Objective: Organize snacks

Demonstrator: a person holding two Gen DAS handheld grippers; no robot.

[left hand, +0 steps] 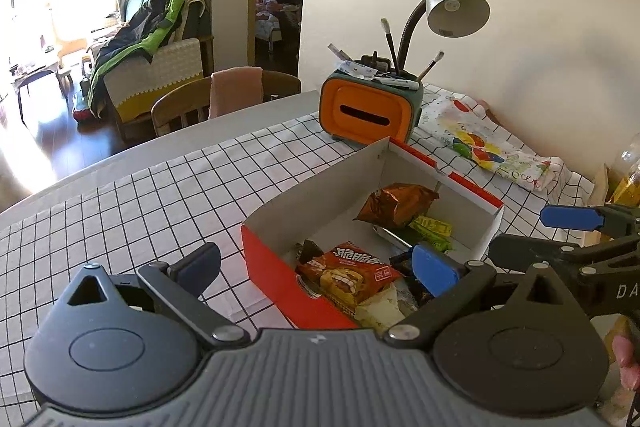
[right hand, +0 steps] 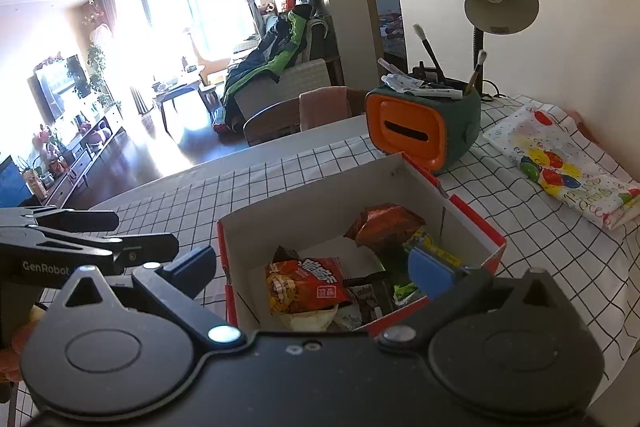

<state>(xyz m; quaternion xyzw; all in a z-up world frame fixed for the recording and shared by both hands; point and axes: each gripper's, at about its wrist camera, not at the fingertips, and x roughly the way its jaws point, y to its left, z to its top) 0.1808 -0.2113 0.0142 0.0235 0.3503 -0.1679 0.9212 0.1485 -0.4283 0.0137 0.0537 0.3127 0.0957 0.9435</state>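
Left gripper [left hand: 316, 265]: jaws spread wide, nothing between them; it hangs over the near left corner of the box, 1 finger outside the wall, 1 above the snacks.
Right gripper [right hand: 312, 269]: jaws spread wide, holding nothing; it hangs over the near side of the box, right finger above the contents.
Box [left hand: 316, 203]: open cardboard, red outside and white inside, on the checked cloth [left hand: 120, 211].
In the box, near end: a red biscuit pack [left hand: 352, 275] lying on a pale wrapper, with a dark brown pack [right hand: 370, 297] just beside it.
In the box, far end: a copper foil bag [left hand: 398, 205] leaning on the far wall, touching a yellow-green pack [left hand: 432, 229].
Caddy [left hand: 370, 107]: orange front with a slot, just behind the box; its top holds 2 brushes, pens and papers.
Folded cloth [right hand: 568, 167]: balloon print, right of the caddy, apart from the box.
Lamp [left hand: 454, 1]: gooseneck, rising behind the caddy by the wall.
Chair [left hand: 224, 99]: at the far table edge, pink towel over its back.
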